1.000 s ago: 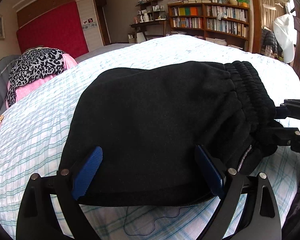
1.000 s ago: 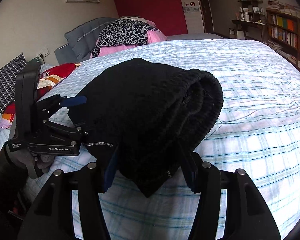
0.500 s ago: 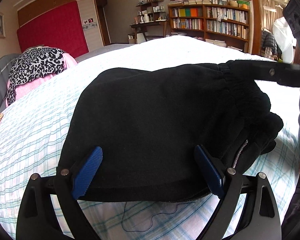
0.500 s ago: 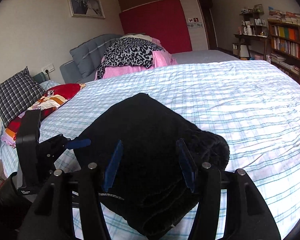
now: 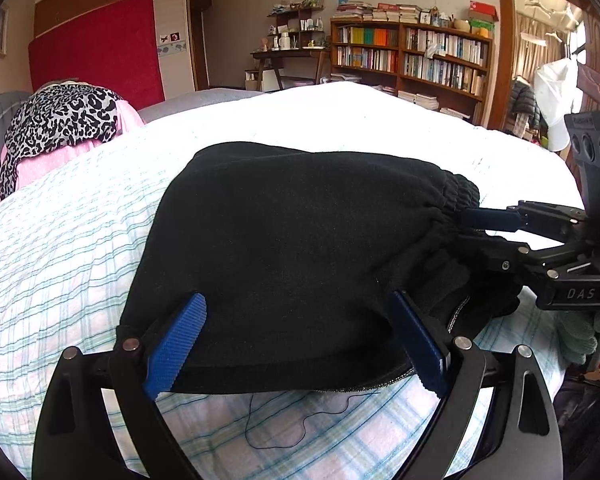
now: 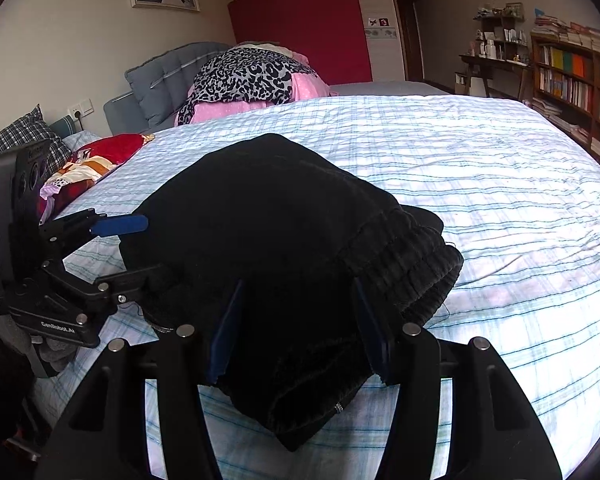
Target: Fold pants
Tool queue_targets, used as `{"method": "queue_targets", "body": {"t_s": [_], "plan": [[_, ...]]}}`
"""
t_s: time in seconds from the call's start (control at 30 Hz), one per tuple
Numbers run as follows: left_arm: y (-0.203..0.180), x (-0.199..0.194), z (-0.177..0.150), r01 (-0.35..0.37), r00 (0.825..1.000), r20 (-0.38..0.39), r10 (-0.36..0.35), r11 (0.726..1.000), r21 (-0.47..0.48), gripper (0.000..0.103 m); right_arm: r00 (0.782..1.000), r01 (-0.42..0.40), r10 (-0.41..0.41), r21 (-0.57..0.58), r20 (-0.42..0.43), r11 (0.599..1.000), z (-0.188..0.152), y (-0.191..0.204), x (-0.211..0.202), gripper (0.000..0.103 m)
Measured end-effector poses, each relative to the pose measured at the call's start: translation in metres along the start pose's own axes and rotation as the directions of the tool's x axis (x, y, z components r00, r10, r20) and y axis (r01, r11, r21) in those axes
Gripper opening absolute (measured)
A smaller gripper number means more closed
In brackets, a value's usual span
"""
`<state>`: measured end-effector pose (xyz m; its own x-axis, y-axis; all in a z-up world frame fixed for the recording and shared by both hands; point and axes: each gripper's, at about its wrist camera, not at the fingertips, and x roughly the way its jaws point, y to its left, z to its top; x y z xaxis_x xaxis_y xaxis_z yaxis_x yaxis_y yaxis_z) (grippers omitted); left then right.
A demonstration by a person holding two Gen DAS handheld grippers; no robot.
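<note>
The black pants [image 5: 300, 248] lie folded into a thick bundle near the front edge of the plaid bed [image 5: 60, 248], and everything here is placed against that bundle.

Far left of the pants, toward the headboard, a leopard-print garment [image 5: 56, 120] sits on a pink pile. Behind the pants and well apart from them, a bookshelf [image 5: 412, 60] lines the back wall.

At the near-left edge of the pants, the left gripper [image 5: 296, 344] straddles the hem, its blue-padded fingers [image 5: 176, 352] spread wide on either side of the cloth. The fingers are released, not pinching the fabric. A loose dark thread [image 5: 296, 428] trails on the sheet just below the hem.

At the right end of the pants, where the elastic waistband [image 5: 456, 200] bunches, the right gripper [image 5: 476, 228] comes in from the side. In its own view, the right gripper [image 6: 300, 336] has both fingers spread around the bundle's corner, also unclenched, with the cloth sitting between them. Whether the pads touch the fabric cannot be told.
</note>
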<state>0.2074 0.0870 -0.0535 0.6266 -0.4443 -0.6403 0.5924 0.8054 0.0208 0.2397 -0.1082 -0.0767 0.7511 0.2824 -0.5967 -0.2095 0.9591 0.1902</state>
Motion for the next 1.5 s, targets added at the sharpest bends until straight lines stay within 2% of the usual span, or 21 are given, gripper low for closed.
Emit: {"method": "queue_targets", "body": {"t_s": [0.13,0.3,0.47,0.5,0.67,0.73,0.8,0.97,1.13,1.3,1.4,1.5], "plan": [[0.004,0.0,0.005,-0.036,0.999,0.006,0.036,0.999,-0.015,0.092,1.0,0.0,0.0,0.003,0.008,1.0,-0.003,-0.001,0.001,0.055],[-0.007,0.021,-0.005,-0.072,0.993,-0.086,0.076,0.996,0.046,0.092,1.0,-0.012,0.012,0.01,0.005,1.0,-0.004,-0.001,0.001,0.056],[0.003,0.022,-0.003,-0.023,0.994,-0.103,0.024,1.0,0.003,0.093,0.999,-0.033,0.033,0.029,0.01,0.999,-0.002,-0.008,-0.002,0.058],[0.003,0.02,-0.002,-0.017,0.995,-0.095,0.017,1.0,-0.001,0.093,0.999,-0.041,0.04,0.041,0.017,0.998,-0.001,-0.01,-0.005,0.06],[0.008,0.001,0.009,-0.005,0.999,-0.042,0.005,1.0,-0.003,0.093,0.995,-0.066,0.054,0.131,0.088,0.989,0.002,-0.026,-0.028,0.091],[0.013,-0.006,0.017,-0.02,1.0,-0.018,0.02,1.0,-0.01,0.093,0.993,-0.058,0.039,0.179,0.109,0.982,0.003,-0.036,-0.036,0.097],[0.022,-0.009,0.026,-0.032,0.999,0.003,0.032,0.999,-0.034,0.093,0.994,-0.046,0.02,0.248,0.104,0.968,0.003,-0.048,-0.04,0.098],[0.057,-0.005,0.048,-0.031,0.999,0.022,0.035,0.986,-0.163,0.093,0.997,-0.077,0.072,0.412,0.028,0.908,0.001,-0.078,-0.024,0.098],[0.093,0.015,0.059,0.018,1.0,-0.017,-0.025,0.948,-0.317,0.094,0.984,-0.155,0.179,0.522,0.006,0.839,0.006,-0.093,-0.007,0.098],[0.126,0.044,0.061,0.084,0.988,-0.074,-0.133,0.881,-0.466,0.094,0.981,-0.151,0.192,0.527,-0.023,0.836,0.013,-0.094,0.005,0.098],[0.137,0.062,0.058,0.126,0.969,-0.112,-0.218,0.836,-0.534,0.094,0.982,-0.129,0.183,0.517,-0.054,0.846,0.012,-0.093,0.011,0.098],[0.145,0.079,0.054,0.172,0.941,-0.139,-0.308,0.79,-0.588,0.094,0.98,-0.112,0.177,0.493,-0.087,0.863,0.014,-0.089,0.018,0.098]]}}
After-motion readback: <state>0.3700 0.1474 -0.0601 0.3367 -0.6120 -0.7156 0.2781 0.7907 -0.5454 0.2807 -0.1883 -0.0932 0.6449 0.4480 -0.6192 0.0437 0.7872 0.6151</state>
